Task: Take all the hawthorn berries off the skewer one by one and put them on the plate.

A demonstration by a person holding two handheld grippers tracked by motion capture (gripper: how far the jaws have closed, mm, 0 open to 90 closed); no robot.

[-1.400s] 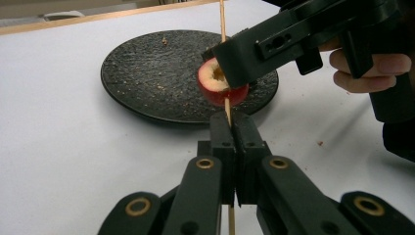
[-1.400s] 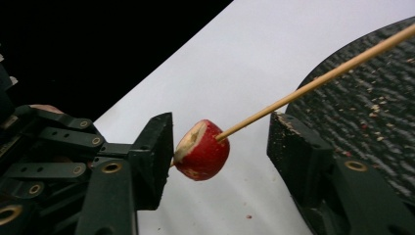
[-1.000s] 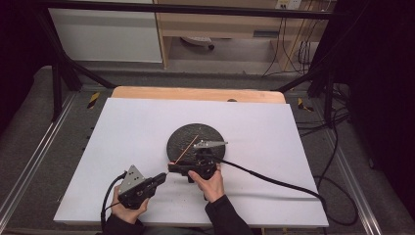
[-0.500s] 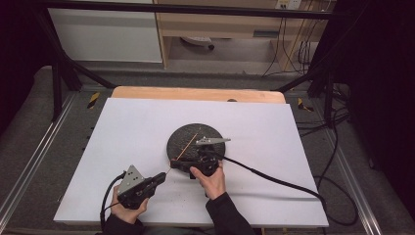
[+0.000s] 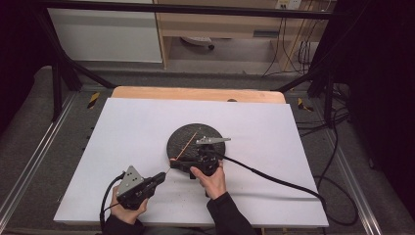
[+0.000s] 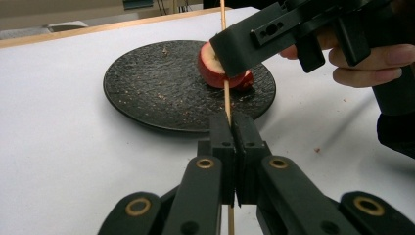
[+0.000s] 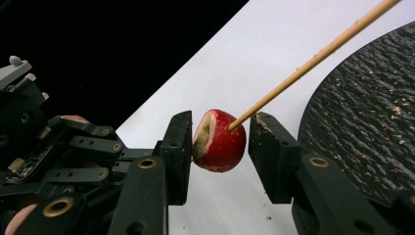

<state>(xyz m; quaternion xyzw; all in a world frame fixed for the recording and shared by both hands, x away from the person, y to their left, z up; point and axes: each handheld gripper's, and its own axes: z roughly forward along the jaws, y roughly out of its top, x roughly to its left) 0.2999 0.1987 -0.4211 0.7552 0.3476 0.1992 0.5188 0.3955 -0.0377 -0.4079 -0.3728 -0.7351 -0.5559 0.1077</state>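
Over plate [image 7: 362,112], skewered apple [image 7: 220,139] btwn right tool [image 7: 220,156] jaws.

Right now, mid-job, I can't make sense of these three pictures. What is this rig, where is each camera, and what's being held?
There is no robot arm: a person holds a two-jaw gripper in each hand. One camera looks down from above; the others ride on each gripper and look along its jaws. On the white table lies a dark round plate. The left gripper is shut on a thin wooden skewer. A red fruit piece is threaded on it. The right gripper has just been opening, with the fruit between its jaws and a slight gap at one pad.
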